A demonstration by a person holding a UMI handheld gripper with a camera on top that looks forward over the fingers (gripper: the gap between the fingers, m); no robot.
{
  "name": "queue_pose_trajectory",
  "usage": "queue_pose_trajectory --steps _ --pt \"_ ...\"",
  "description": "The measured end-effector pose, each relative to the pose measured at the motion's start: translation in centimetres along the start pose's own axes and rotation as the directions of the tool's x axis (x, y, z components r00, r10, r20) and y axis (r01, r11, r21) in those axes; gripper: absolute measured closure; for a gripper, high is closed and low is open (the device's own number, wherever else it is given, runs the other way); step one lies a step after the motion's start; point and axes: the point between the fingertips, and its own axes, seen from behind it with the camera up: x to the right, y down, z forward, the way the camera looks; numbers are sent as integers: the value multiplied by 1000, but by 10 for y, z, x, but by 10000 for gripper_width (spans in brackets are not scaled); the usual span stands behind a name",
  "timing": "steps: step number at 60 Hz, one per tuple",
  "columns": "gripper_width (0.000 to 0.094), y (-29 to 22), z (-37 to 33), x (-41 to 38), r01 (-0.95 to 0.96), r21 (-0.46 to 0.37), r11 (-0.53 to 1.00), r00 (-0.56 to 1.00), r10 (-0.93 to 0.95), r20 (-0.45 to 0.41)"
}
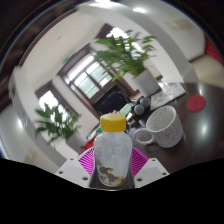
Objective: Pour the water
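Far to the left, a potted plant (55,122) by a window (85,75); nothing to do with the job. At the middle, a clear bottle (113,158) with a yellow cap (114,123), upright, clamped in the gripper (113,176): pink pads (88,162) pressing on both flanks, so closed firmly on the bottle. Cap seemingly in place on the neck, so pouring looks not yet begun; whether that cap needs opening first cannot be told. Water level inside hard to read. Just to the right and a little beyond the bottle, a white cup (162,124) standing on the dark table (190,125), mouth up, apart from the bottle. Contents of the cup not visible. Farther right, a red thing (198,102) on the table, too small to name. Judged from this: pick-up done, bottle carried near the cup; left to do, bringing the neck over the rim, tilting, and filling.
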Motion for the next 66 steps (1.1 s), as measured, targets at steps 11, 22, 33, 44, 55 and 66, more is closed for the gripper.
queue_pose_trajectory --steps 11,22,33,44,55,66 --pt "500 -43 26 -8 -462 79 883 887 457 74" --pt "490 -68 32 5 -738 107 666 674 721 159" --pt "492 -75 41 20 -907 70 415 419 878 231" --pt "487 -68 43 23 -941 56 334 338 910 240" --pt "491 -65 33 -3 -829 60 556 554 804 216" --pt "489 -95 38 -31 -368 104 924 927 357 115"
